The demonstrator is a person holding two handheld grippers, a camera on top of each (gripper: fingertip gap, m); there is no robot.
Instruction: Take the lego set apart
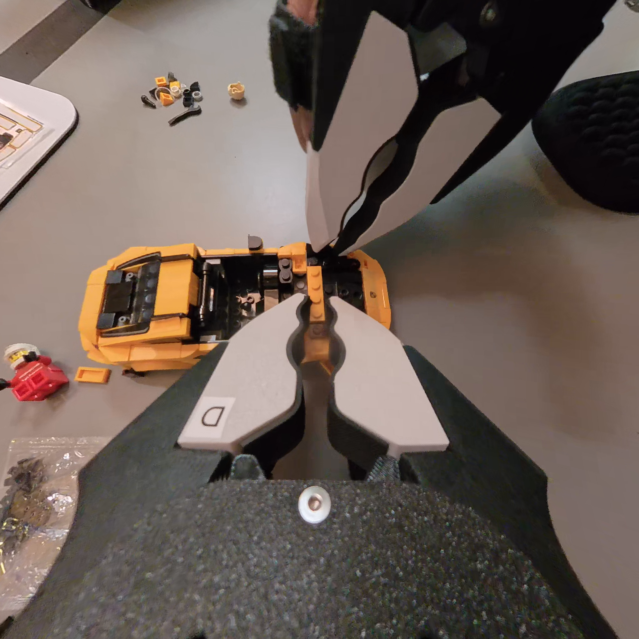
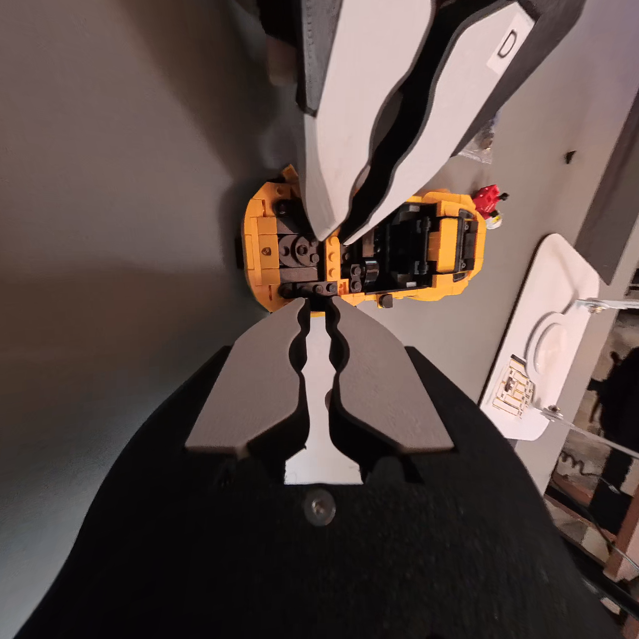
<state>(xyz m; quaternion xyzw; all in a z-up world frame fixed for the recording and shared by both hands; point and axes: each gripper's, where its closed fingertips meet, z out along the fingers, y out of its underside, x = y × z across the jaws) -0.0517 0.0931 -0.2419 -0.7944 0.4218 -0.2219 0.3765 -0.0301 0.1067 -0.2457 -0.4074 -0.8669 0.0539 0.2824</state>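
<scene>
1. Left wrist view: the orange lego car (image 1: 214,304) lies on the grey table (image 1: 484,328), roof off and black interior studs showing.
2. The left gripper (image 1: 316,301) is nearly closed, its grey fingers (image 1: 262,363) either side of a narrow orange studded plate (image 1: 315,294) across the car; whether they clamp it, I cannot tell. One finger carries a small white sticker with a single printed letter.
3. The right gripper (image 1: 328,247) comes in from above, tips almost together at the car's far edge.
4. Loose on the table: a pile of small pieces (image 1: 173,93), a tan piece (image 1: 237,90), a red minifigure (image 1: 31,373), a flat orange tile (image 1: 92,374) and a clear bag of parts (image 1: 34,501). A white tray (image 1: 34,114) at left holds a printed sheet.
5. Right wrist view: the right gripper (image 2: 318,302) has a narrow gap between its tips at the car's (image 2: 446,221) near edge; a grasp cannot be confirmed.
6. The left gripper (image 2: 332,238) reaches down over the orange plate (image 2: 332,257), sticker visible on its finger.
</scene>
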